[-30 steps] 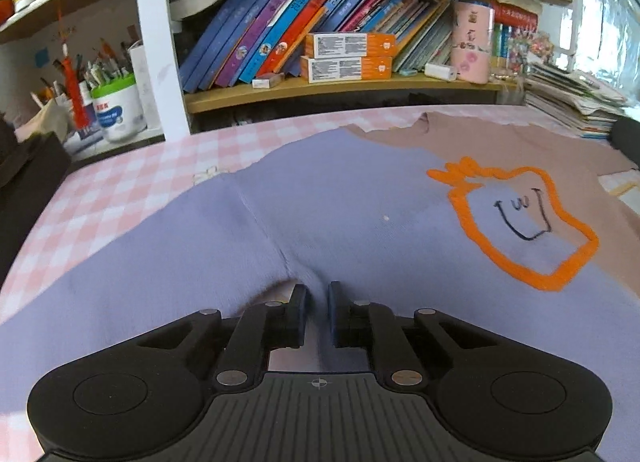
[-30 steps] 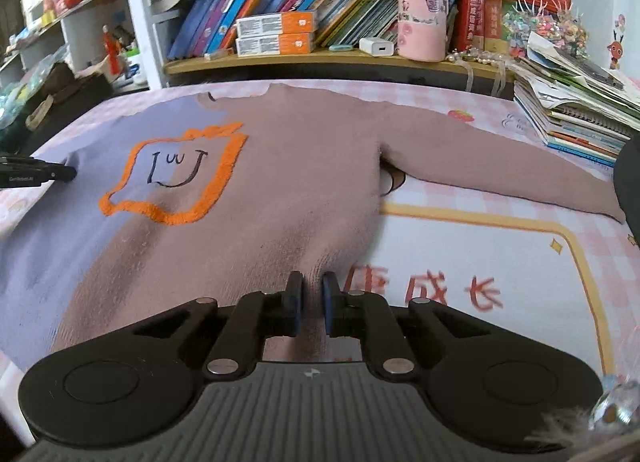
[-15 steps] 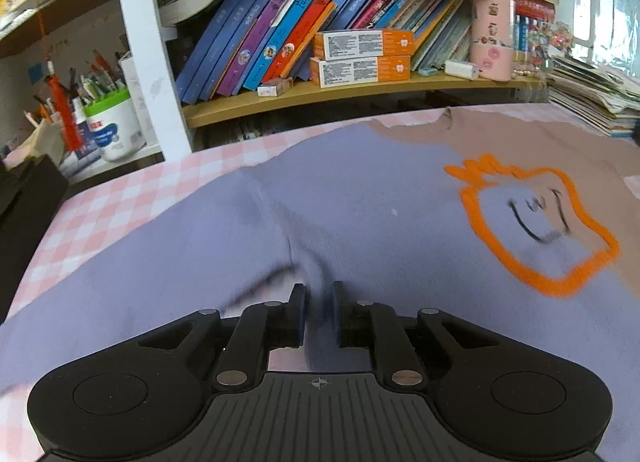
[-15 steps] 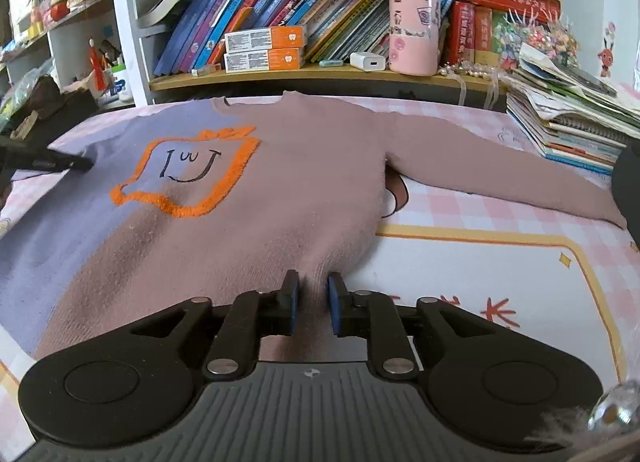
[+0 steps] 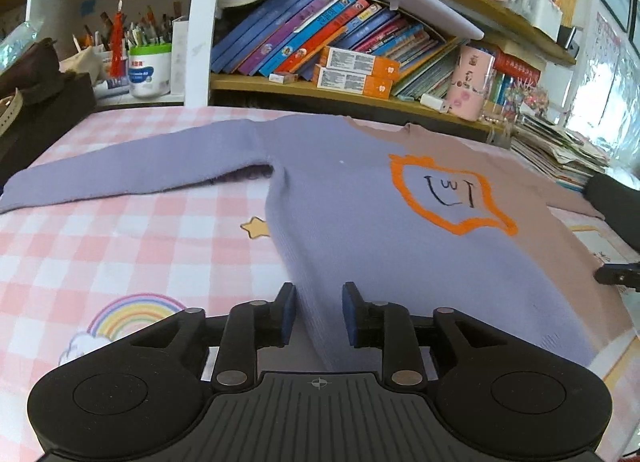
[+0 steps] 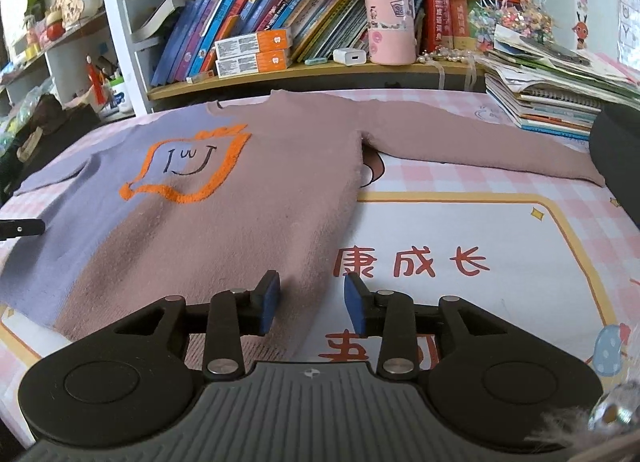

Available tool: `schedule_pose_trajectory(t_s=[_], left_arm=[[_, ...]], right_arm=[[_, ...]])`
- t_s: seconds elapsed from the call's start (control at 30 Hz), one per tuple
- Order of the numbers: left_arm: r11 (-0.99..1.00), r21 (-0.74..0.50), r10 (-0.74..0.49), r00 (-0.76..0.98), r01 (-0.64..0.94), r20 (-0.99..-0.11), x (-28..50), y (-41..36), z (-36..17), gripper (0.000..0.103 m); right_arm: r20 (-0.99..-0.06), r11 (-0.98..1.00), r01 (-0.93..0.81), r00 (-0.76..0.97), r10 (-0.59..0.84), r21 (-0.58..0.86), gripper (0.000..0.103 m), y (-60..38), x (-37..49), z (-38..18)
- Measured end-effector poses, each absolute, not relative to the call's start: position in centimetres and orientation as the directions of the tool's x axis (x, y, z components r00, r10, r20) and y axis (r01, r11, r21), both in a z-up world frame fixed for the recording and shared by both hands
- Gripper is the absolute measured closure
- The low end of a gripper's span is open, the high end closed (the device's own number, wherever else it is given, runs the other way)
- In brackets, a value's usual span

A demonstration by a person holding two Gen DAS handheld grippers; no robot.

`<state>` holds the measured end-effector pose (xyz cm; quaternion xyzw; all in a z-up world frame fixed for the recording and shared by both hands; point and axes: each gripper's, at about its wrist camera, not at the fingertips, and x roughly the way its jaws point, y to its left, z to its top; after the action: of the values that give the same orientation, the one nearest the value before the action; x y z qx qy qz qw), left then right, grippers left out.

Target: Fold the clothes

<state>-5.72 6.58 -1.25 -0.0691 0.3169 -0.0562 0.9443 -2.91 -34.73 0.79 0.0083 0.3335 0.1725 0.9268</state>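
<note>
Your sweater [image 6: 248, 198] is lying flat on the counter [image 5: 120, 246], sleeves out toward 9 and 3 o'clock, no fold showing; left tool [image 5: 319, 312] and right tool [image 6: 311, 304] are gaping wide, holding nothing.

Both grippers spread apart, low and level, nothing between the pads.

Left gripper [image 5: 319, 313]: jaws parted, blue pads facing each other across a clear gap, fingers pointing forward, body held roughly level; nothing clamped. Its fingertip also shows at the far left edge of the right wrist view. Right gripper [image 6: 311, 304]: jaws parted somewhat wider, blue pads [image 6: 271, 304] exposed, fingers pointing forward, body level; nothing clamped. Its dark fingertip enters the left wrist view from the right edge, so the two grippers sit side by side, well apart. No hand or sleeve can be made out for certain in either view.
</note>
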Motion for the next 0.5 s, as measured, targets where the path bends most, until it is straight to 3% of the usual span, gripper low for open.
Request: schedule_pose_trajectory(t_s=[0.5], left_arm=[[0.983, -0.149, -0.176, 0.79, 0.108, -0.588, -7.4, 6.0, -1.4, 0.075]], right_arm=[[-0.629, 0.927, -0.356, 0.697, 0.345, 0.114, 0.07, -34.8, -4.4, 0.8]])
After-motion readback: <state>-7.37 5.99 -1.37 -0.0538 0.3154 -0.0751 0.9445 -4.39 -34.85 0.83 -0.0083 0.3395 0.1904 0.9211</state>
